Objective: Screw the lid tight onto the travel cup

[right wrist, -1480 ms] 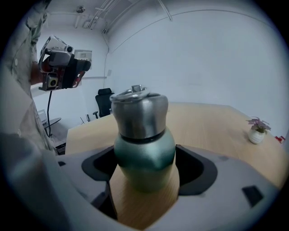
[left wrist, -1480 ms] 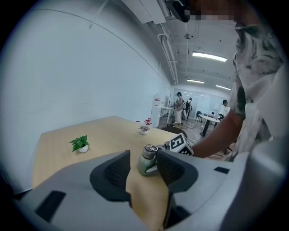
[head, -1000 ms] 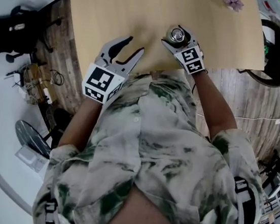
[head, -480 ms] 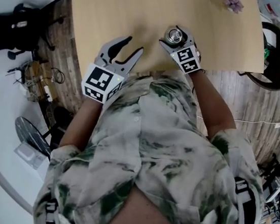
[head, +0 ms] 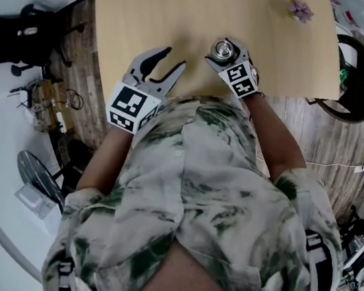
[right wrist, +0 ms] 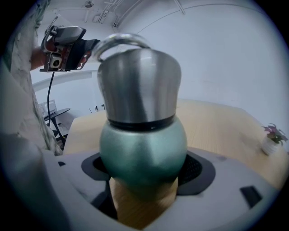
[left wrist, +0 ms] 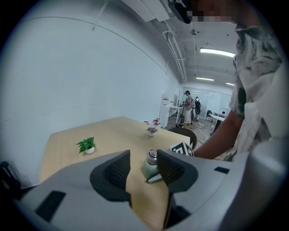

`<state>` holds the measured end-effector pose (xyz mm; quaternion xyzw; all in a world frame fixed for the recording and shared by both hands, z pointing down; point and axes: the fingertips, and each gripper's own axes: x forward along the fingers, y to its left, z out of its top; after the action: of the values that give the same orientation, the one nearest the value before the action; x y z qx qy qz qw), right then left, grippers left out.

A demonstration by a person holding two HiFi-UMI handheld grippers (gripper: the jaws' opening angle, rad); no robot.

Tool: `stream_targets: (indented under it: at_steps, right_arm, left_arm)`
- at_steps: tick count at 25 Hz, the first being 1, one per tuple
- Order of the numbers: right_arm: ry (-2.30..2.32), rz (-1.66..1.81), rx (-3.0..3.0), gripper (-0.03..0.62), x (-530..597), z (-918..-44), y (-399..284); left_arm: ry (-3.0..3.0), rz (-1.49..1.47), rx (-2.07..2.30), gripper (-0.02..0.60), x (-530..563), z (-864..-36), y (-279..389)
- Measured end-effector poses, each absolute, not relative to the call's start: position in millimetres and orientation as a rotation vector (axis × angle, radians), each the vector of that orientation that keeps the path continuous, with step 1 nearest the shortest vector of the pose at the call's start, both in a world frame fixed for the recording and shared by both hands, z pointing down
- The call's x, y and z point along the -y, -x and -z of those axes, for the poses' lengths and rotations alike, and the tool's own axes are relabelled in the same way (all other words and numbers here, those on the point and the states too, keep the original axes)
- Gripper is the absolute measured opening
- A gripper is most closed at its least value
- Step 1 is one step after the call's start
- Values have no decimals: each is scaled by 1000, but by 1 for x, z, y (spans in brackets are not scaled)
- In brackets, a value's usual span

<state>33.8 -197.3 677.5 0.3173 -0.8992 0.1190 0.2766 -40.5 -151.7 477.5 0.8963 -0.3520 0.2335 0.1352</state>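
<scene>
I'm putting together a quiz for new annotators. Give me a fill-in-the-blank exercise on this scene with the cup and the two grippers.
1. The right gripper is shut on the ___ body of the travel cup.
2. The jaws of the left gripper stand ___, with nothing between them.
3. The cup stands on a ___ table.
Missing words: green; open; wooden.
</scene>
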Motion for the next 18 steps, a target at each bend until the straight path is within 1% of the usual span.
stream_targets:
  at_steps: [7,18]
  right_arm:
    - [-823,-349,2404,397,204,-662,-44]
    - [-736,-322,2426,397,219,-556,-36]
  left_arm:
    - [-2603,-652,1051,179,154,-472,41]
    - [-2662,-562,1036,179,167,-434,42]
